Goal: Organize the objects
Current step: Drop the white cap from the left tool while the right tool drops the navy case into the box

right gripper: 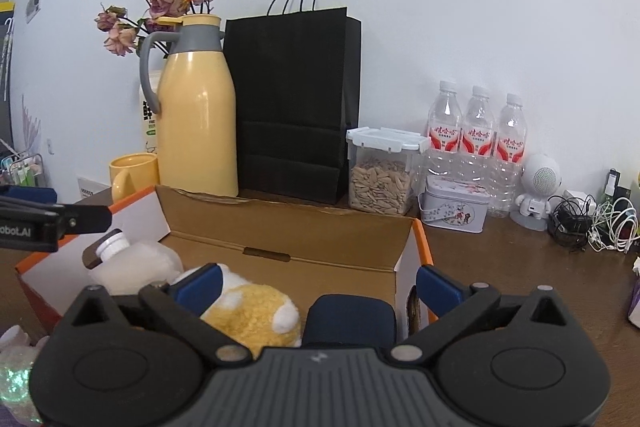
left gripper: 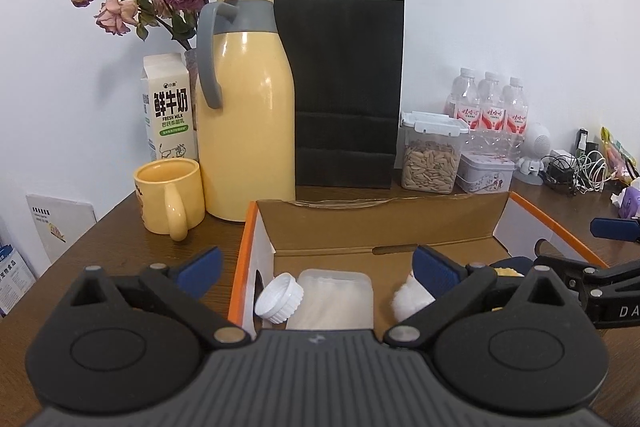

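An open cardboard box with an orange rim (left gripper: 240, 267) (right gripper: 300, 227) stands on the brown table. Inside it a translucent bottle (left gripper: 332, 299) (right gripper: 132, 263) with a white cap (left gripper: 278, 297) lies on its side at the left. To its right are a yellow and white plush toy (right gripper: 252, 311) (left gripper: 408, 297) and a dark blue object (right gripper: 350, 319). My left gripper (left gripper: 318, 267) hangs open over the bottle, its pads clear of it. My right gripper (right gripper: 320, 285) is open over the plush toy and the blue object, gripping neither.
Behind the box stand a yellow thermos jug (left gripper: 246, 107), a yellow mug (left gripper: 168, 195), a milk carton (left gripper: 168, 107), dried roses and a black paper bag (left gripper: 348, 87). At the back right are a seed container (left gripper: 432, 155), a tin (left gripper: 484, 173), three water bottles (left gripper: 488, 107) and cables (left gripper: 580, 171).
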Available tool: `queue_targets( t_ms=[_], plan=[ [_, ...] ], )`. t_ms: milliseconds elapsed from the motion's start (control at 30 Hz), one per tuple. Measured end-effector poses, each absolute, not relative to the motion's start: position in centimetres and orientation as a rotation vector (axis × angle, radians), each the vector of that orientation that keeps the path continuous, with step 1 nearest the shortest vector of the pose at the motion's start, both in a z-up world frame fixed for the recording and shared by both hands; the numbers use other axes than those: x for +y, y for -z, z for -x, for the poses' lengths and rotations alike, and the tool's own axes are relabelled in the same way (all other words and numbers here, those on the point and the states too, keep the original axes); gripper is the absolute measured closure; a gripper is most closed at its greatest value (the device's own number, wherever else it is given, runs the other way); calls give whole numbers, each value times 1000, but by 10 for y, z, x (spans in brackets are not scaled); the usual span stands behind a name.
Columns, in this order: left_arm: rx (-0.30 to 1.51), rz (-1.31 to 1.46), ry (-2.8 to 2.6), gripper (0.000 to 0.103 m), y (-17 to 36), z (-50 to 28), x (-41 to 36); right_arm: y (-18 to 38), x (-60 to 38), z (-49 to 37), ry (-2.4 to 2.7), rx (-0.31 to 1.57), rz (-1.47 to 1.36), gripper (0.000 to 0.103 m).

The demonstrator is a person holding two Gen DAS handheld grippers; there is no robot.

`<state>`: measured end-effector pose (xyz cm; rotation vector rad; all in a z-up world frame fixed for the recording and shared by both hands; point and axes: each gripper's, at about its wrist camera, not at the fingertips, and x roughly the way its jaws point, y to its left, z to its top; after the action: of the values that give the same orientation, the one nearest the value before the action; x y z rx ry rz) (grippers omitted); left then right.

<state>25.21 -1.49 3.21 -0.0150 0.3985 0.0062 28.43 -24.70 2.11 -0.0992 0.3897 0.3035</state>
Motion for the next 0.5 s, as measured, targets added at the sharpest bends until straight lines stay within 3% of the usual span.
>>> queue_targets(
  t_ms=[500],
  plan=[
    [362,26,30,0,-67,-207,-10,-54,-238,-228,-318,336,98,0]
  ],
)
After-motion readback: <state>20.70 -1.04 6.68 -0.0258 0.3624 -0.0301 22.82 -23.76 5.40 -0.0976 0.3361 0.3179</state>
